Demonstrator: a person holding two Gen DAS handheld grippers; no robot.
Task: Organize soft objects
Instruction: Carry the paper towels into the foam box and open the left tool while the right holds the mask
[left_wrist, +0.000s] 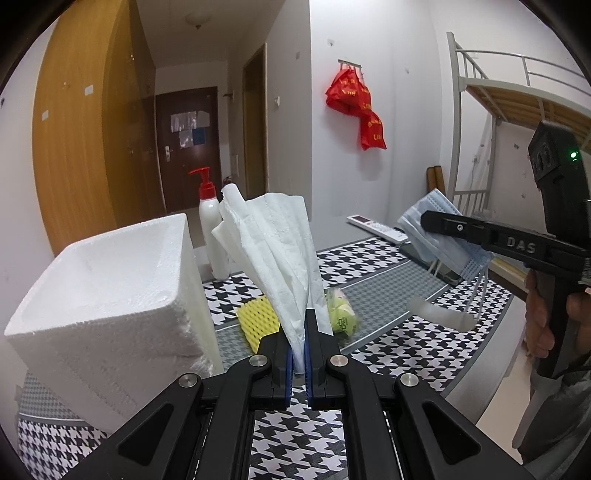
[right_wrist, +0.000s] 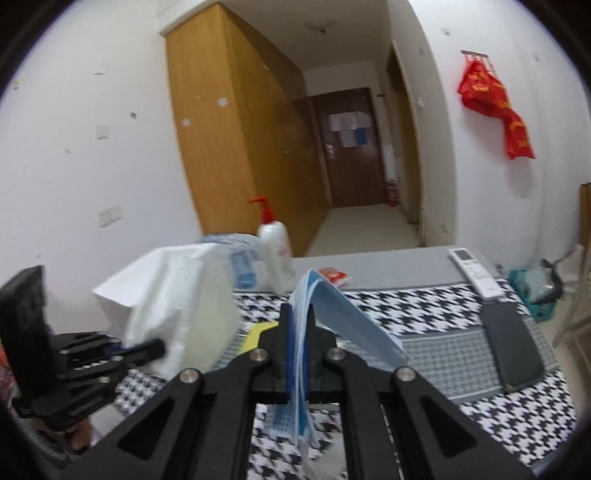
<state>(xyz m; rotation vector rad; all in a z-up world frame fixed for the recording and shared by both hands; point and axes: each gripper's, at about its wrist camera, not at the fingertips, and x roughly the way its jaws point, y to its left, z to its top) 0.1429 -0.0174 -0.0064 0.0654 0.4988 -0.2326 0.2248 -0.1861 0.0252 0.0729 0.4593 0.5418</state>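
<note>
The left gripper (left_wrist: 300, 354) pinches a white tissue (left_wrist: 275, 251) by its lower end, raised clear of the houndstooth cloth (left_wrist: 388, 354) just beside the open foam box (left_wrist: 110, 291), which I judge its destination. The right gripper (right_wrist: 300, 354) is clamped on stacked blue masks (right_wrist: 343, 314), likewise lifted (a yellow foam net (left_wrist: 255, 321) lies unsorted).

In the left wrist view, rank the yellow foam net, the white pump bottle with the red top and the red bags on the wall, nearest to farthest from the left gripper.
1. Yellow foam net, just beyond the left gripper, slightly left.
2. White pump bottle, behind the foam box.
3. Red bags, hanging on the far wall, right.
</note>
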